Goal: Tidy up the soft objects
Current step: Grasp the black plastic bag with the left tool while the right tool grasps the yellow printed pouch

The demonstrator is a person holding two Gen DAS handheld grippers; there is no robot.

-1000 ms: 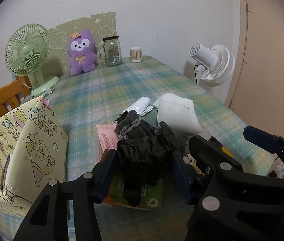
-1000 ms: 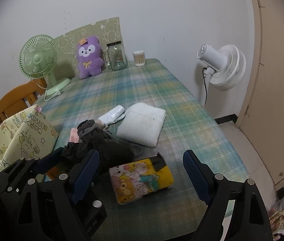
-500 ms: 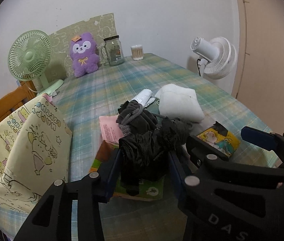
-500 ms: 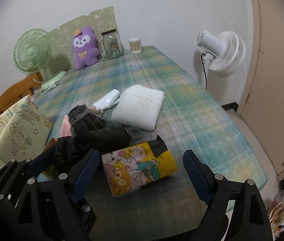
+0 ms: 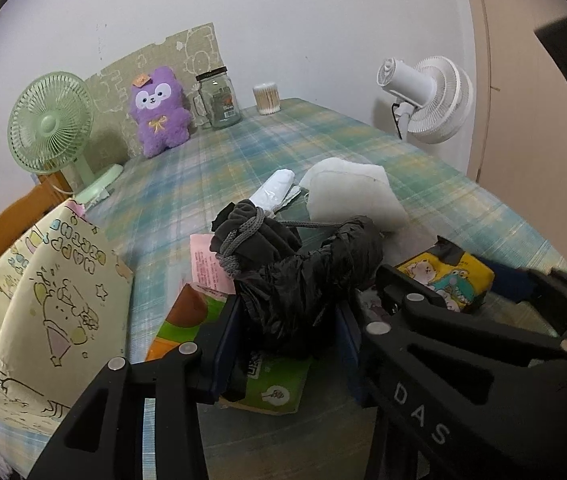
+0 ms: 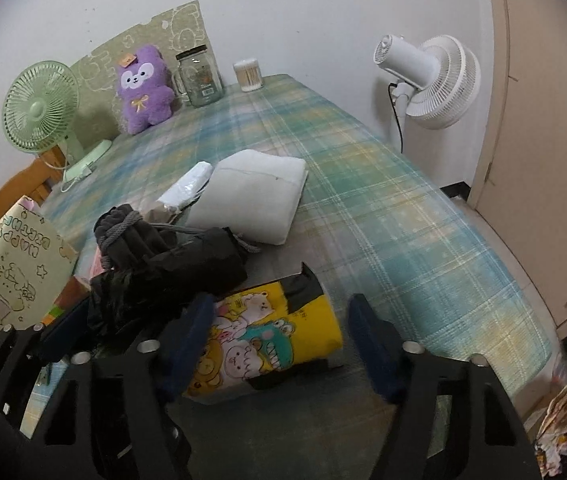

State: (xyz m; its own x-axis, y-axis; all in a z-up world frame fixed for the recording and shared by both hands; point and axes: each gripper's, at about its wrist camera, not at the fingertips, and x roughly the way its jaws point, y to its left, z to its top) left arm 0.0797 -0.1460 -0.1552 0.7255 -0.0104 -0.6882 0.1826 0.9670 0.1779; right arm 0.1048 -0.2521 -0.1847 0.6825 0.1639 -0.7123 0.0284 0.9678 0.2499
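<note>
The left gripper (image 5: 287, 344) is clamped on a crumpled black garment (image 5: 307, 280), its two blue pads pressing the bundle from either side just above a green box (image 5: 271, 388) that lies under it on the plaid tablecloth (image 5: 251, 160). The right gripper (image 6: 279, 340), just beside the left one, has been closing its jaws around a yellow cartoon-print pack (image 6: 267, 340): the pack lies between the fingers, the near-side pad touching it, the other pad apart from it. Ahead of both grippers lies a folded white cloth (image 6: 255, 196); farther ahead sits a purple plush toy (image 6: 143, 88).
</note>
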